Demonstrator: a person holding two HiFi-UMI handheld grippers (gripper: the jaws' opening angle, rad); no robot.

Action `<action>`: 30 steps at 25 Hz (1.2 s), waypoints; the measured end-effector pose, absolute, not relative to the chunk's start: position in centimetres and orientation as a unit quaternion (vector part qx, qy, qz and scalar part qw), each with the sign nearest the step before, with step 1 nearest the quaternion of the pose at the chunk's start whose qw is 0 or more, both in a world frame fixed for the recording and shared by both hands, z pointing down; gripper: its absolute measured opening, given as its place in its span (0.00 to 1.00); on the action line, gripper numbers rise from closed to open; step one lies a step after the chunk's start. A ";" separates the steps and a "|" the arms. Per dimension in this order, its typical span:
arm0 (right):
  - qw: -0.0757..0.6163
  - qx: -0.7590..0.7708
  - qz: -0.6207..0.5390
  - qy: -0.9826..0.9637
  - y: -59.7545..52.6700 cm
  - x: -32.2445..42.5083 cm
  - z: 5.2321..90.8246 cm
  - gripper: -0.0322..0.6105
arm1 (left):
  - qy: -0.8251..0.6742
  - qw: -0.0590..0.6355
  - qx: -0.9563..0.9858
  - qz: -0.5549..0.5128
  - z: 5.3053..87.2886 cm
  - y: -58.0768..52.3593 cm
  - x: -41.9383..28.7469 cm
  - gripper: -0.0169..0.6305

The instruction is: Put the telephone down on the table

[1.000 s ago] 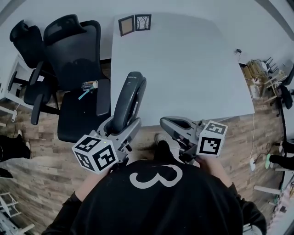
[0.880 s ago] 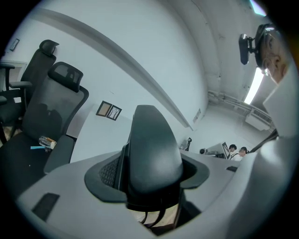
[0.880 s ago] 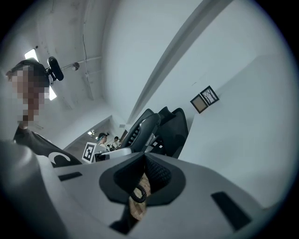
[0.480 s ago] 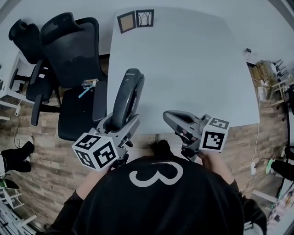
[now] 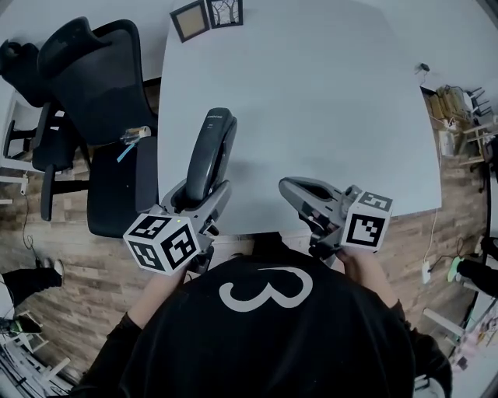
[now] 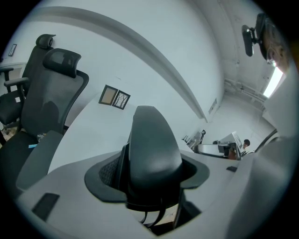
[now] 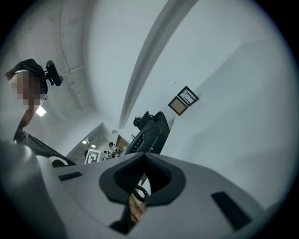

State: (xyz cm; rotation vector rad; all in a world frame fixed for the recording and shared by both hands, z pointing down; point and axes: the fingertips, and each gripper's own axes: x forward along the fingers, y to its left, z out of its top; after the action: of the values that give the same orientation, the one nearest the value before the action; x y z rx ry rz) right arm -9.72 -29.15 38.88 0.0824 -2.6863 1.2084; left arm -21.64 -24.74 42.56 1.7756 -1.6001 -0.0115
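My L gripper (image 5: 201,198) was clenched on the telephone handset (image 5: 210,151), with the jaws standing wide and a pad pressed on each side of its lower end. The rest of the handset stuck out fwd past the jaws, over the near-left part of the white surface (image 5: 327,101). Its top end pointed roughly at two small picture frames (image 5: 206,15) lying at the far-left corner.

From the R gripper view the handset (image 7: 142,135) sat tilted, far end up, and looked clear of the surface. I couldn't tell for sure whether any part touched.

My R gripper (image 5: 292,189) had its jaws closed together w/ nothing between them. It hung at the near edge of the surface, just right of the L one and apart from the handset.

A black office chair (image 5: 93,85) stood beside the surface on the left, with some small item on its seat (image 5: 128,140).
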 end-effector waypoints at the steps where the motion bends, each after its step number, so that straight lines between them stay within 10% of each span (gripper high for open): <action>1: 0.098 0.029 0.410 -0.906 -29.7 -9.4 39.1 0.06 | -0.626 0.364 0.690 0.001 43.0 -25.3 -21.5 0.48; 30: 0.146 0.004 0.459 -0.876 -43.0 -10.3 44.4 0.06 | -0.680 0.387 0.610 0.124 55.1 -36.2 -23.4 0.48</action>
State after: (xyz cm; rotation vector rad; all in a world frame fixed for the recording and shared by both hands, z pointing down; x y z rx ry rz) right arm -10.32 -42.97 44.45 0.0116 -2.5230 1.3206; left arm -23.35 -36.20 55.08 1.5531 -1.7323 0.3147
